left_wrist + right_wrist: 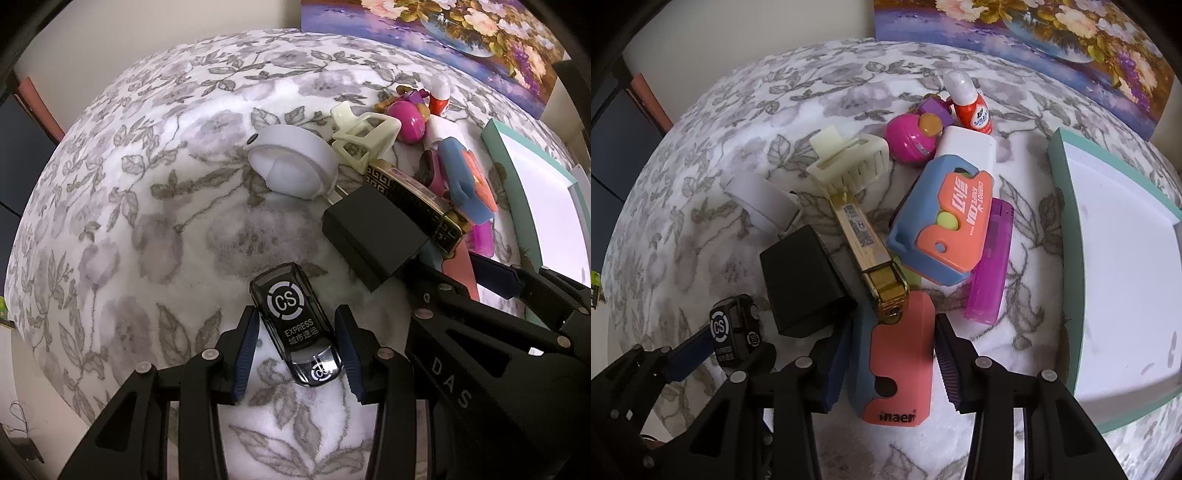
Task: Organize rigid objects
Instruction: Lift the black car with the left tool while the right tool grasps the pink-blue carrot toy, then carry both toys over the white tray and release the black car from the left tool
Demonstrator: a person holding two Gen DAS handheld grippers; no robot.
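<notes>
Now black toy car (295, 325) lies between spread left tongs (299, 354).

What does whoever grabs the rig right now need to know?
Left gripper: jaws open, straddling the black toy car, not clamped.
Right gripper: jaws open around the pink and blue case; grip not confirmed.
Pile on the floral cloth: black box, gold harmonica, hair claw, carrot knife toy, purple lighter, pink ball, small bottle.
Tray at right holds nothing visible.
Done: nothing sorted. Left: everything.
</notes>
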